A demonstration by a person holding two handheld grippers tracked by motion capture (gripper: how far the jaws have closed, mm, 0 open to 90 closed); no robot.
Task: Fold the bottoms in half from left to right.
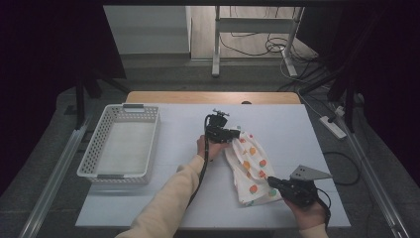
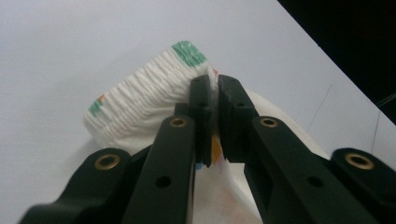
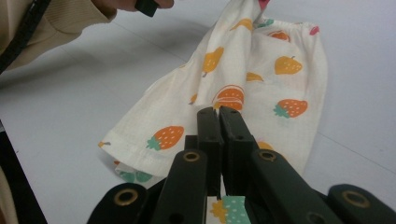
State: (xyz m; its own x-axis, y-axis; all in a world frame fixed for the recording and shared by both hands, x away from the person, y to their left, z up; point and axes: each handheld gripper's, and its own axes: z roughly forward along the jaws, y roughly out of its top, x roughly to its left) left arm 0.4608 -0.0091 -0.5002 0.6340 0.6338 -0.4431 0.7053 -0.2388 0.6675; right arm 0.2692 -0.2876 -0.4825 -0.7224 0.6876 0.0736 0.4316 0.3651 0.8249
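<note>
One small garment (image 1: 250,166) of cream cloth printed with orange and red fruit, seemingly a pair of child's shorts, lies stretched on the white worktop (image 1: 188,198), right of its middle and running from near the centre toward the near right corner. Its gathered elastic waistband, marked with green patches, sits at the far end, and its hem points toward the near edge. Two grippers hold it, one at each end. The left gripper (image 1: 236,134) has its jaws pinched together on the waistband; in the left gripper view (image 2: 212,100) the ruffled elastic bulges out beside the two black jaws and a sliver of cloth shows in the narrow gap between them. The right gripper (image 1: 271,181) is clamped on the hem end near the worktop's right front corner; in the right gripper view (image 3: 218,114) its jaws stand nearly together with printed cloth caught between them. Two hands carry these tools, with cream sleeves visible at both wrists. One white slotted basket (image 1: 91,157) stands along the left edge of the worktop, well apart from the garment.
</note>
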